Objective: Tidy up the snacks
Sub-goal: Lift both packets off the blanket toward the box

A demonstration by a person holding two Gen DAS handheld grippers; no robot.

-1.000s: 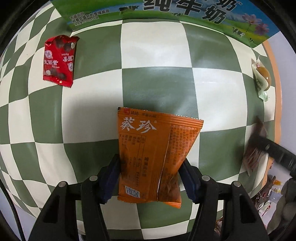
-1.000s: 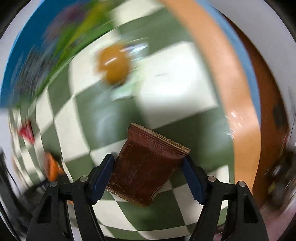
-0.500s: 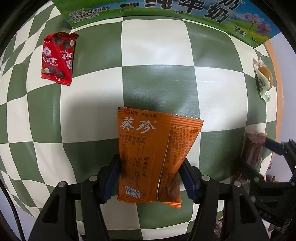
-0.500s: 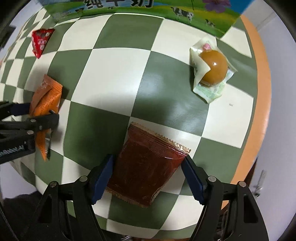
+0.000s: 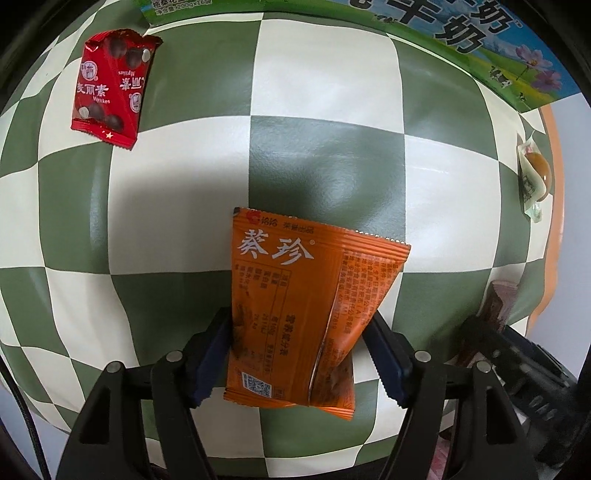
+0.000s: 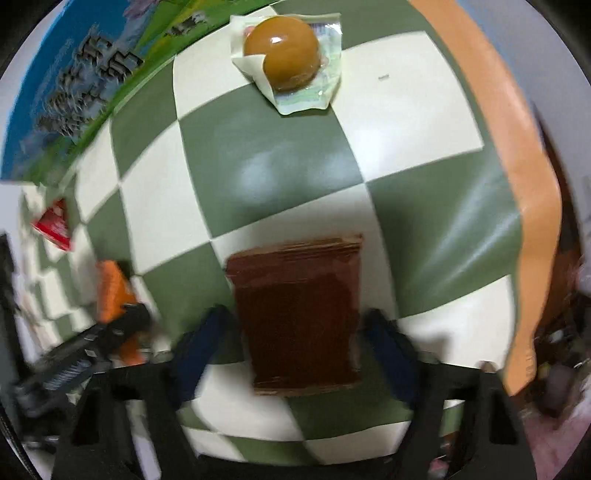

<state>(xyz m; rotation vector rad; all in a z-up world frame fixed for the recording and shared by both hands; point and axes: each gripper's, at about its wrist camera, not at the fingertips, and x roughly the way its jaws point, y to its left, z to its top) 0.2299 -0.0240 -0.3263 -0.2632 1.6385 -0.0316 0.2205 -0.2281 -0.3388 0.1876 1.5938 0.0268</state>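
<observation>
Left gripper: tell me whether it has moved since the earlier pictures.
Yes. The left gripper closed in on the red candy packet, which looms larger, nearer the centre.

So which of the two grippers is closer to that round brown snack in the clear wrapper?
Right. The right gripper, holding a brown packet, faces the round brown snack directly; the left gripper sees it far off to its right side.

ahead: bare checkered cloth (image 5: pixel 325 155) | far edge: milk carton (image 5: pixel 480 33), likely blocking

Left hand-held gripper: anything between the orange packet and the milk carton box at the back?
Nothing visible. Bare checkered cloth lies between the orange packet and the box; the red packet sits off left.
</observation>
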